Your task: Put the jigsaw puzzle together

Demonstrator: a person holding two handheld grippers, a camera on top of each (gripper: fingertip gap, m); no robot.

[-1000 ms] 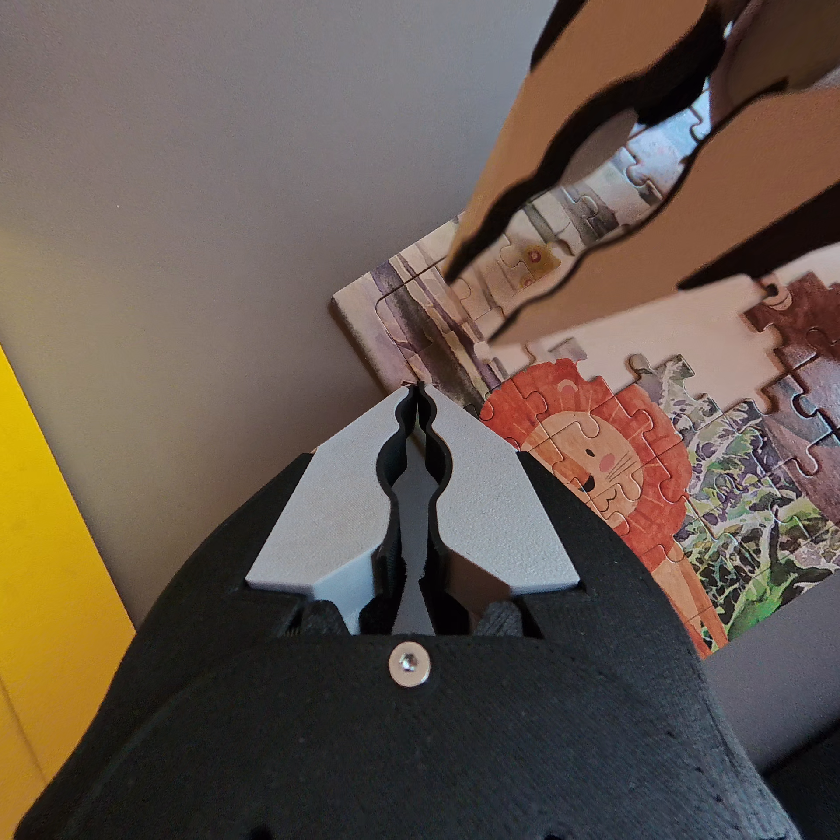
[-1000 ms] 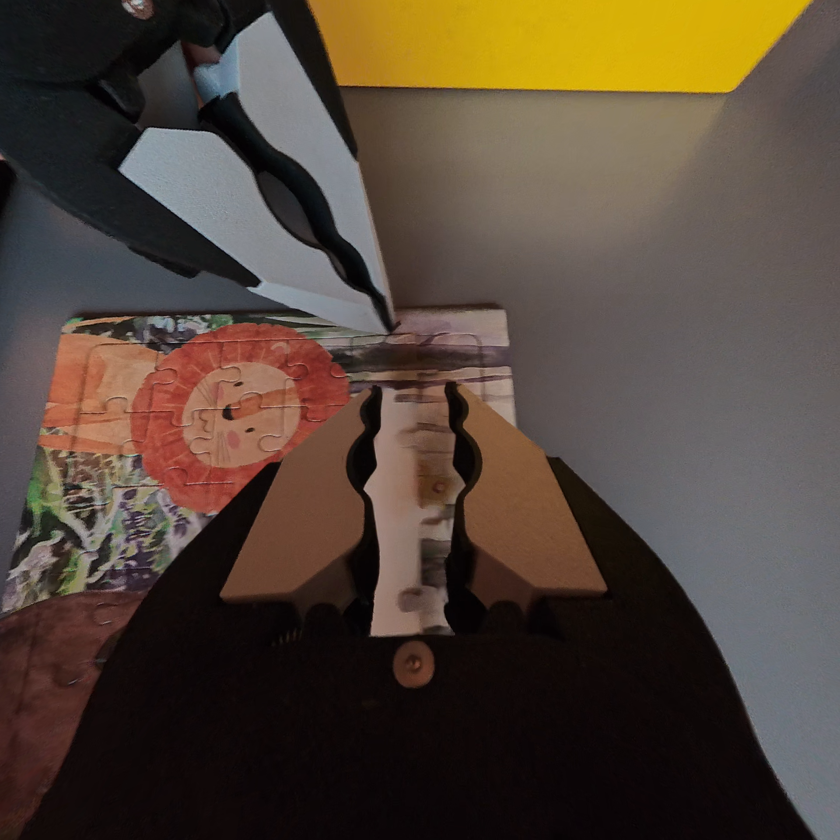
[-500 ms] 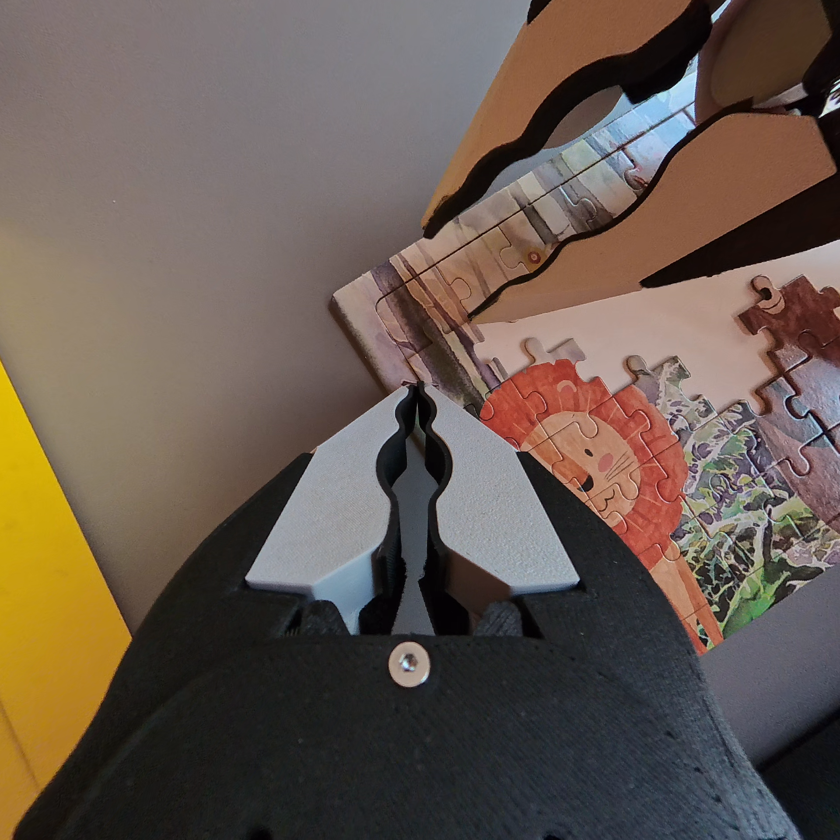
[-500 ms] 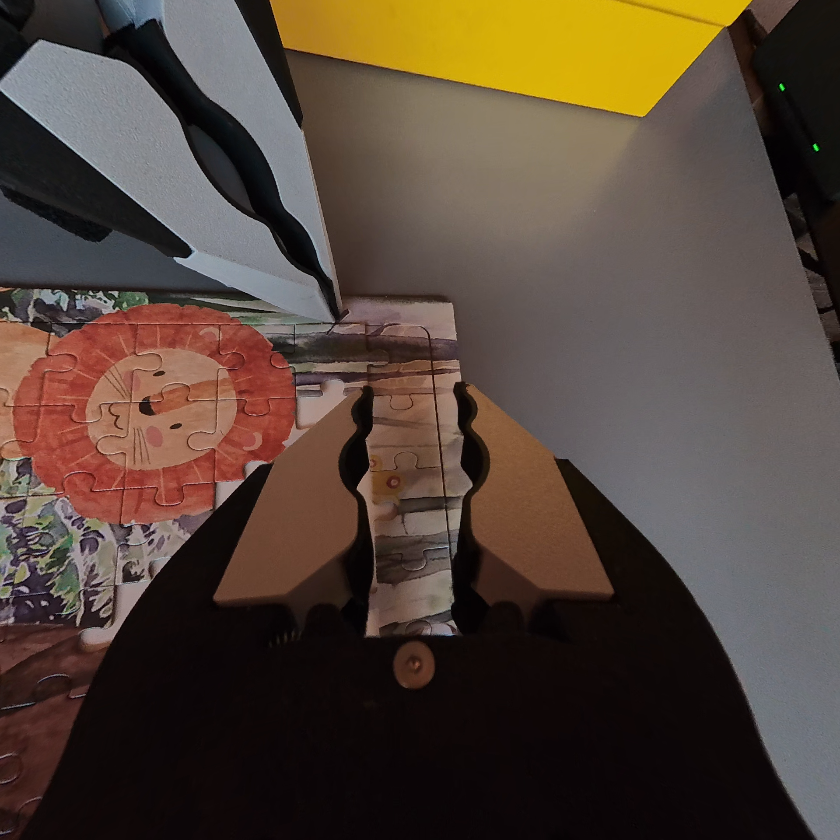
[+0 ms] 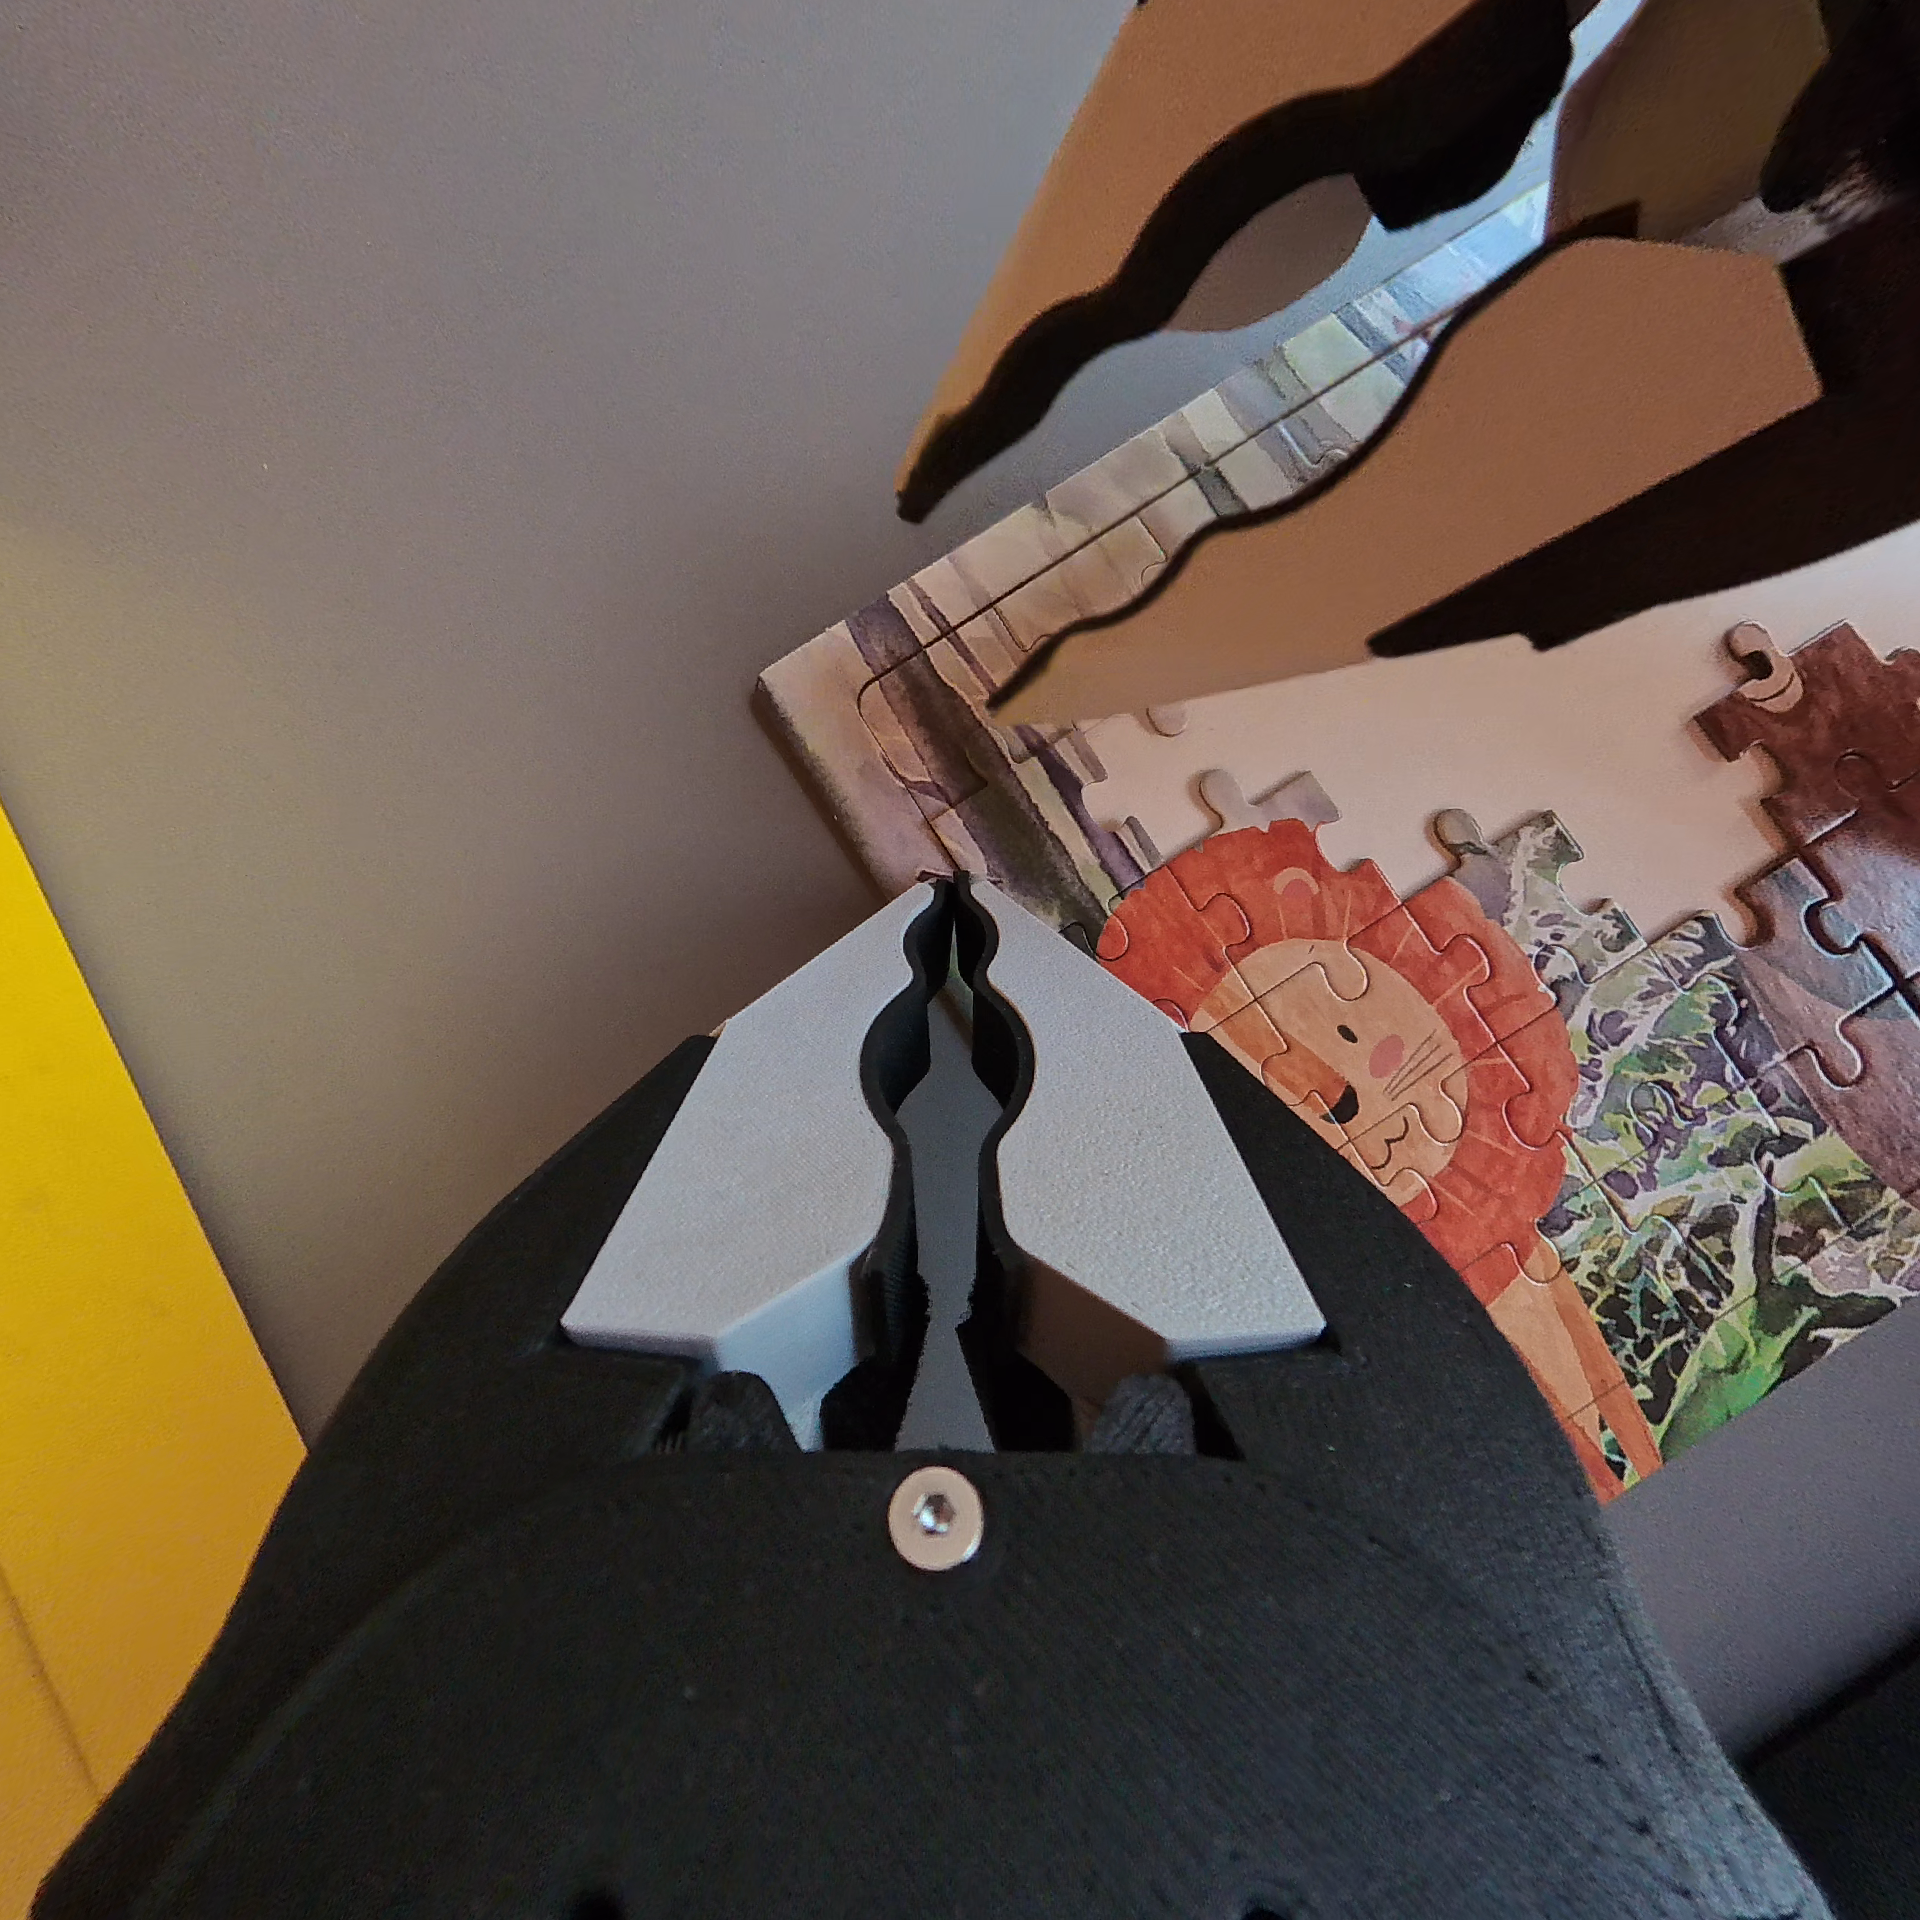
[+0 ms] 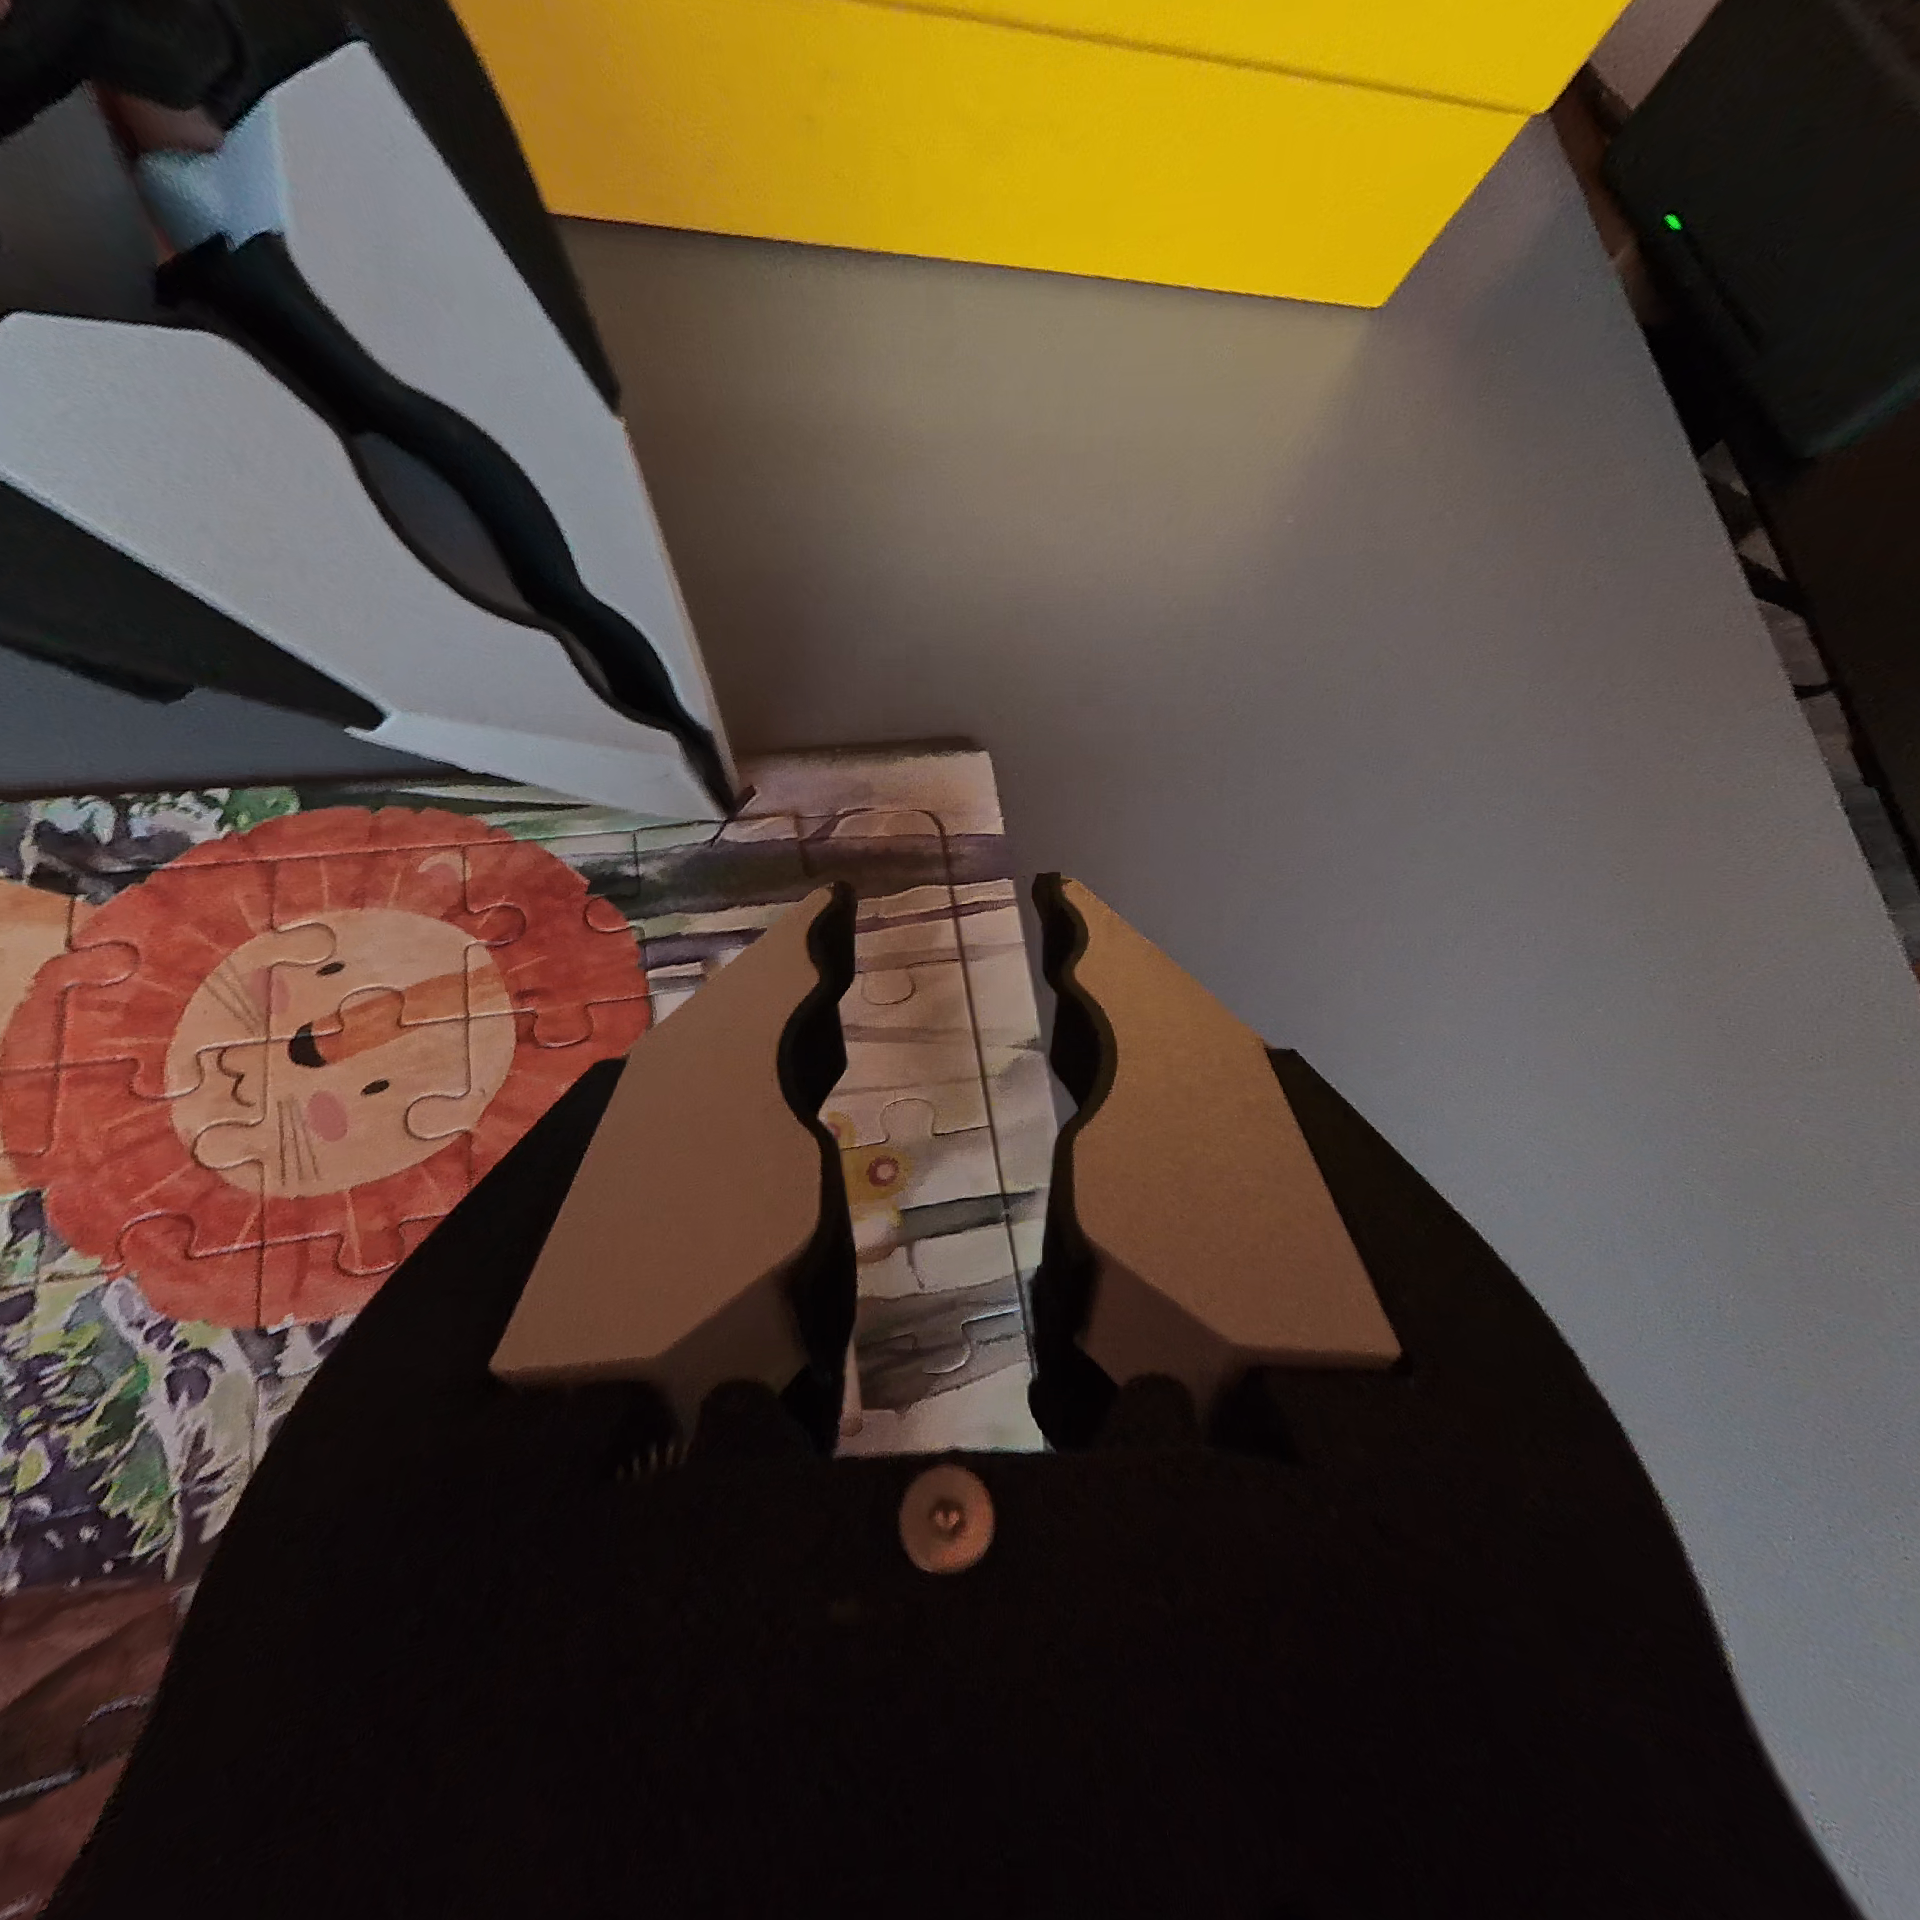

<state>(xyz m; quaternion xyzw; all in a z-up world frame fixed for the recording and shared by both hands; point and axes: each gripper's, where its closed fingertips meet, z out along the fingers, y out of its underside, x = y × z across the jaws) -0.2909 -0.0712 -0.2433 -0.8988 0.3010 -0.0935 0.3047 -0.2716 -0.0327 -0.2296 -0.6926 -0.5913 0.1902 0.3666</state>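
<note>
The right gripper's [image 6: 940,904] fingers [image 6: 707,1122], now spread wider and empty, are seen lifted from the puzzle's [image 5: 1455,1091] corner on the tabletop [image 6: 1299,727], where the left gripper [image 5: 954,883], clenched, is kept pressed, suggesting a piece just seated.

Desk-like grey tabletop [image 6: 1351,727], yellow panel [image 6: 987,135] behind.

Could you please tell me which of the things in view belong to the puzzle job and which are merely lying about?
Belonging to the job:
- jigsaw puzzle in its tray, partly filled
- left gripper, shut, tips at the tray's edge
- right gripper, open above the tray's end

Just lying about:
- yellow box
- dark device with a green light
- grey table
</note>
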